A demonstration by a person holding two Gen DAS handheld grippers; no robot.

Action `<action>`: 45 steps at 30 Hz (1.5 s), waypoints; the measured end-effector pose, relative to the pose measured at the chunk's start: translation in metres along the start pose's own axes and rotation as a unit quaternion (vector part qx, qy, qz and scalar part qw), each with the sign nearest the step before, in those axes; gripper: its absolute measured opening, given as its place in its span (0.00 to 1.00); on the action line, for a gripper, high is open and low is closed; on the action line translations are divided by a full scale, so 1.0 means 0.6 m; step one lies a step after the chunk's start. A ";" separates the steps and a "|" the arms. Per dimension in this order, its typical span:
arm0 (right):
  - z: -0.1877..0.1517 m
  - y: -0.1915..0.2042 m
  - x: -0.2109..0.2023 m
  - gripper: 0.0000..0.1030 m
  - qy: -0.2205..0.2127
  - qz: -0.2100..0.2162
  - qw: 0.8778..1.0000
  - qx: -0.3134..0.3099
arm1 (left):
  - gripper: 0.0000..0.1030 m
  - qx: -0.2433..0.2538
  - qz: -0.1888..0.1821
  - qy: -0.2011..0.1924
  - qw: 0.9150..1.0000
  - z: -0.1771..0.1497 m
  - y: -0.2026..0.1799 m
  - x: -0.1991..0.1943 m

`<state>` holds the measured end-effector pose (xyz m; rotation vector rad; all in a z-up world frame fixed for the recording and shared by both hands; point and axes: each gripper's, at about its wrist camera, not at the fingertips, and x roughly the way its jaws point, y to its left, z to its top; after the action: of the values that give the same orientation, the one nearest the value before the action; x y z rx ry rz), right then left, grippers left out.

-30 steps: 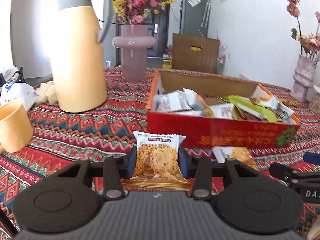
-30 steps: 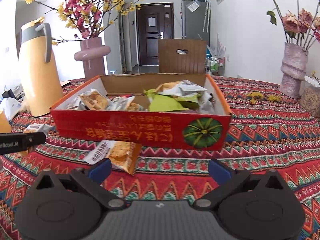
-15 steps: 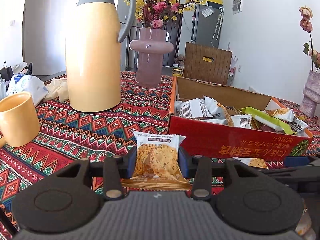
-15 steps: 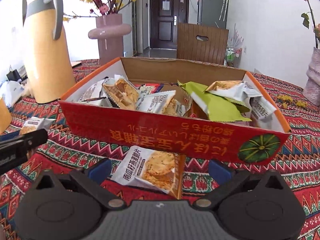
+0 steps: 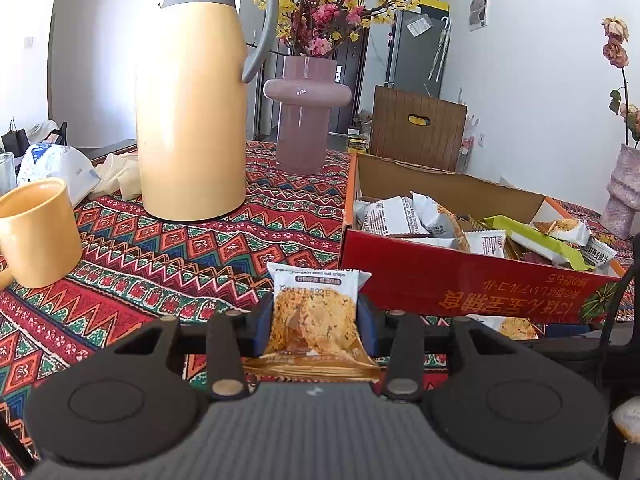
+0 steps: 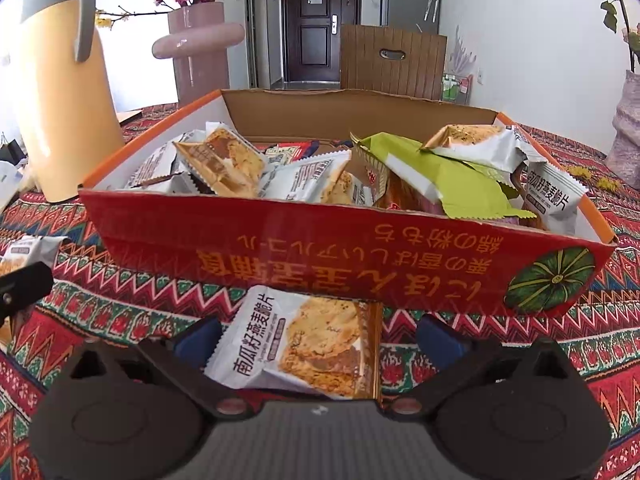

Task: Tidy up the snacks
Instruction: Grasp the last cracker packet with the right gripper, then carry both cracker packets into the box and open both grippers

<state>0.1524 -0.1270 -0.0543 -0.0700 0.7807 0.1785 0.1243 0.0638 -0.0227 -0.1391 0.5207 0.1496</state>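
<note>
My left gripper (image 5: 316,322) is shut on an oat crisp packet (image 5: 314,312), held upright above the patterned cloth, left of the red snack box (image 5: 460,280). In the right wrist view my right gripper (image 6: 318,338) stands open, its blue pads either side of another oat crisp packet (image 6: 304,344) that lies flat on the cloth against the front wall of the red snack box (image 6: 340,256). The pads do not touch the packet. Several snack packets (image 6: 304,172) fill the box, among them a green wrapper (image 6: 444,180). The left gripper's tip (image 6: 24,288) shows at the left edge.
A tall yellow thermos jug (image 5: 192,112) and a pink vase with flowers (image 5: 306,116) stand behind on the patterned tablecloth (image 5: 160,256). A yellow mug (image 5: 36,232) sits at the left. Another vase (image 6: 628,128) stands at the far right.
The right gripper came forward and lower, so the packet on the cloth now lies between its open fingers. The left gripper kept its hold on its packet, its view swinging left.
</note>
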 end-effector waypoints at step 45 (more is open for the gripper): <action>0.023 -0.099 -0.161 0.42 -0.157 0.035 0.987 -0.028 | 0.42 0.049 -0.010 -0.034 0.998 0.045 -0.064 -0.034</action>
<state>0.1058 -0.1963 0.0234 -0.0665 0.4643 0.2706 0.1268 0.0285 0.0143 -0.0437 0.4574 0.1093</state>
